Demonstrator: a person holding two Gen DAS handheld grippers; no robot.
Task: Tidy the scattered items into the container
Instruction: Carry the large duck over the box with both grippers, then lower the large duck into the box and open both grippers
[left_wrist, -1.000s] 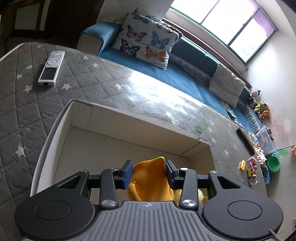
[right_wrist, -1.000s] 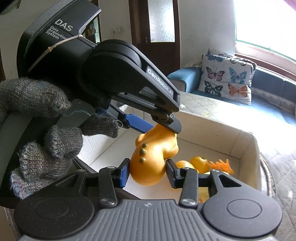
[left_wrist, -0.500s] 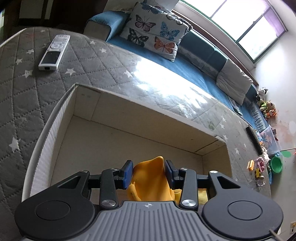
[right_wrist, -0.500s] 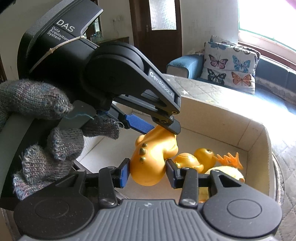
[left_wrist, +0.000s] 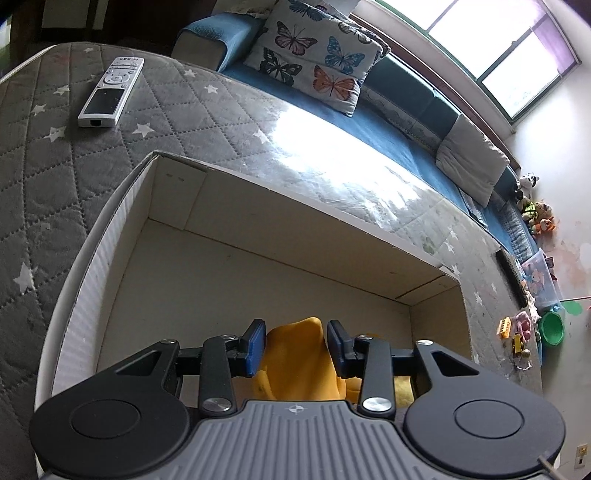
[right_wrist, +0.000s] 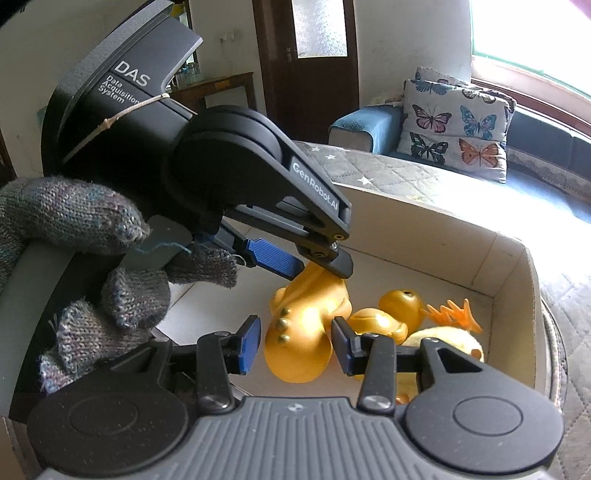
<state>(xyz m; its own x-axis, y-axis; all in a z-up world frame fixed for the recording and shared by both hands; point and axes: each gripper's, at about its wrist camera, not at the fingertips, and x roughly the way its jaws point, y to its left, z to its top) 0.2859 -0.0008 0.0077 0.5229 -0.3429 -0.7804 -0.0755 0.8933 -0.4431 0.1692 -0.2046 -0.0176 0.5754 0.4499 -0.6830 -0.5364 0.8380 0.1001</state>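
Holding: left gripper (left_wrist: 295, 343) is clamped on the top end of the orange toy (left_wrist: 299, 354). Its jaws have just been closing with the toy between them. From the right wrist view, the blue pad and black finger of the left gripper (right_wrist: 317, 264) pinch the toy (right_wrist: 306, 314) from above. The toy hangs nose-down inside the box (right_wrist: 424, 229), low over the floor; can't tell if it touches down.

Right gripper (right_wrist: 295, 347) straddles the toy's lower body. One pad looks to be touching and the other shows a thin gap, so I can't tell if it's actually gripping.

Also in the box, beside the toy: an orange duck (right_wrist: 395, 310) and a yellow duck (right_wrist: 450, 343), both lying on the floor.

A gloved hand (right_wrist: 92, 258) is on the left gripper's handle.

Box (left_wrist: 295, 199) sits on a grey star quilt (left_wrist: 37, 166). Remote (left_wrist: 110, 92) lies on the quilt, well apart from the box.
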